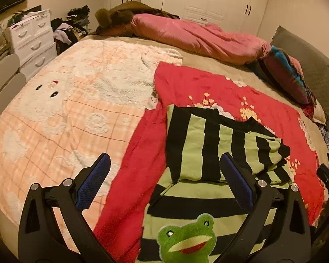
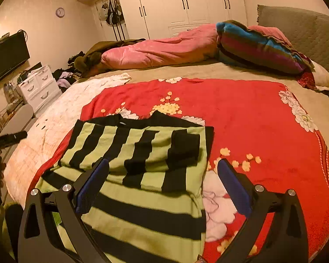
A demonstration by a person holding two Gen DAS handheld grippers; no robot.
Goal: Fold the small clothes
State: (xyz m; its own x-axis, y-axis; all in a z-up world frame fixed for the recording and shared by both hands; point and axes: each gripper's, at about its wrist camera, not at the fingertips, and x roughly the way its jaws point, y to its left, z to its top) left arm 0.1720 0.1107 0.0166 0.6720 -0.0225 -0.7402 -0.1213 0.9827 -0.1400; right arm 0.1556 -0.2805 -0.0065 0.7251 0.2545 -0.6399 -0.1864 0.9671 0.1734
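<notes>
Red floral blanket [image 2: 241, 118]: spread on the bed, my landmark.
Striped green-and-black garment [image 2: 142, 175]: lies on the blanket's near-left part, top half folded over.
Frog patch [image 1: 187, 239]: on the garment's near end.
My left gripper [image 1: 164, 179] and my right gripper [image 2: 163, 182]: both spread wide above the garment, gripping nothing.

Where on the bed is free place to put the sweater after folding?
Free: the red floral blanket right of the striped sweater, up to the striped pillow; also the pink checked blanket on its left. Crowded: the far edge, with the pink duvet and brown coat.
</notes>
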